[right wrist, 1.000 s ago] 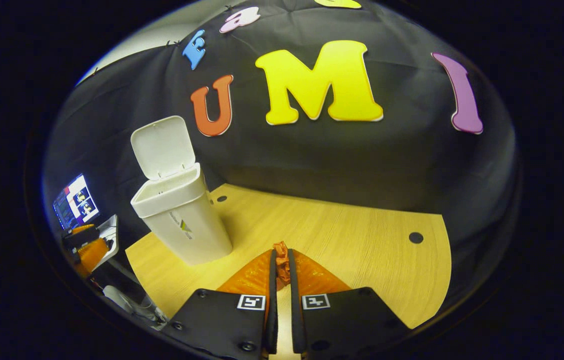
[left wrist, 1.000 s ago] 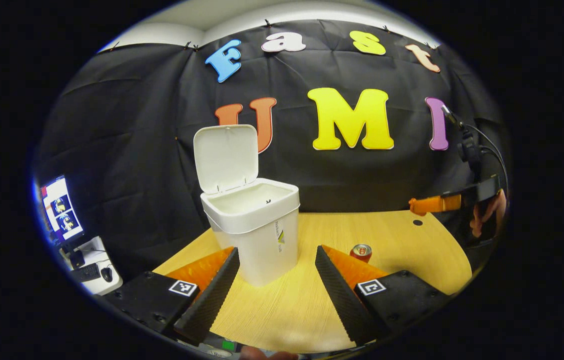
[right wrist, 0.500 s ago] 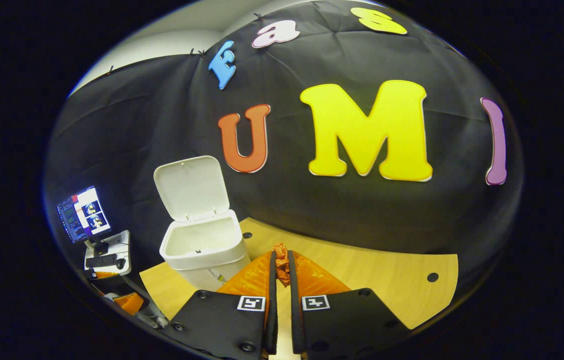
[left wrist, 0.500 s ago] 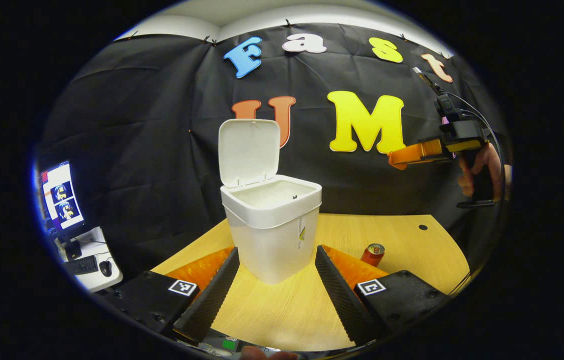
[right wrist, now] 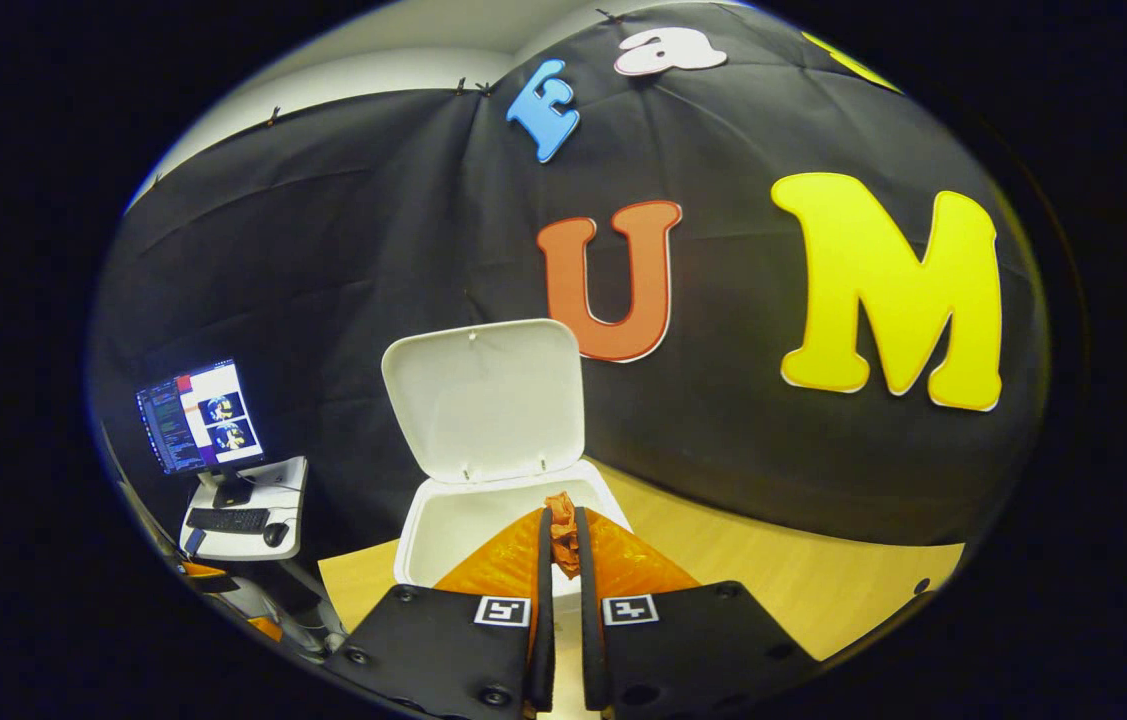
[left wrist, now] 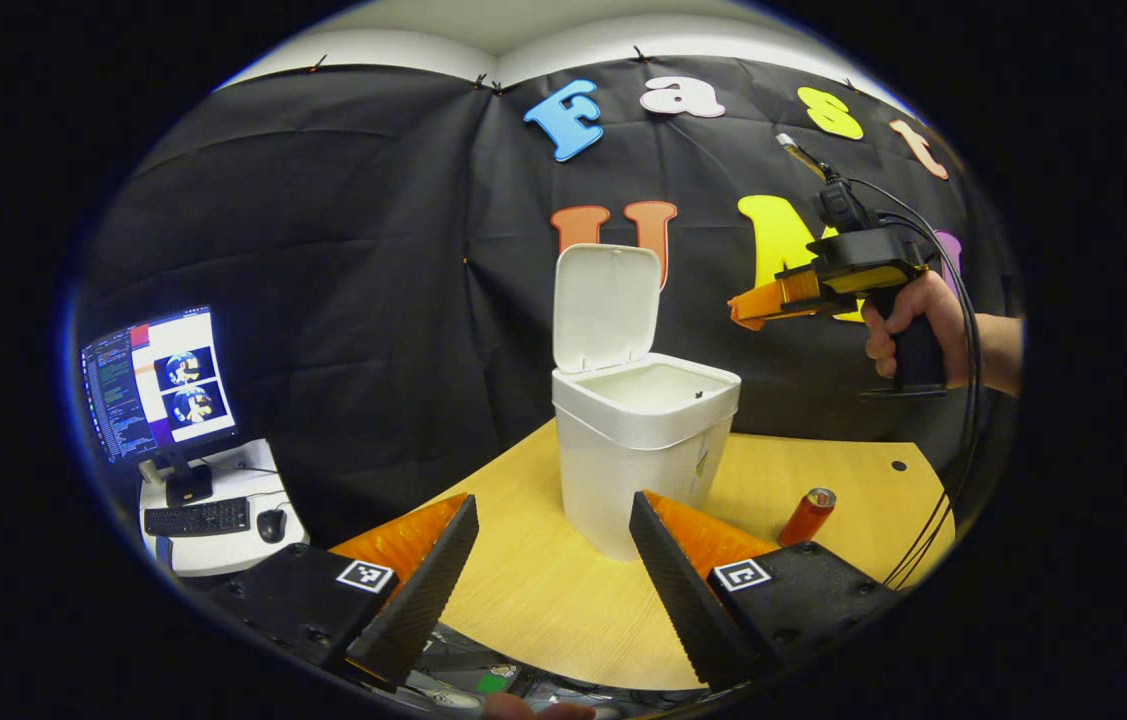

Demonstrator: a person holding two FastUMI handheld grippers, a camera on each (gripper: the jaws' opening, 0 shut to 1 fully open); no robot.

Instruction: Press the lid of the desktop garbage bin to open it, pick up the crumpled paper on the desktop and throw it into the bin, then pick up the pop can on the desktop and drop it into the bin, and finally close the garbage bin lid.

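At lower centre of the right gripper view, the right gripper (right wrist: 563,535) pinches the crumpled paper (right wrist: 561,522), likely light and squashy, above the open bin (right wrist: 443,525); the left gripper (left wrist: 553,570) hangs open.

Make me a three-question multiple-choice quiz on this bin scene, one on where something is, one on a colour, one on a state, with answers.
1. Where is the crumpled paper?
A. on the table
B. pinched in the right gripper
C. at the bottom of the bin

2. What colour is the bin?
A. white
B. blue
C. green

3. How is the bin's lid?
A. shut
B. lying on the table
C. standing open

Answers:
1 B, the right gripper view shows the paper squeezed between the two fingers, over the bin's mouth.
2 A, both views show a white body and rim.
3 C, the lid stands upright behind the opening. The can stands on the table and the left gripper is open.
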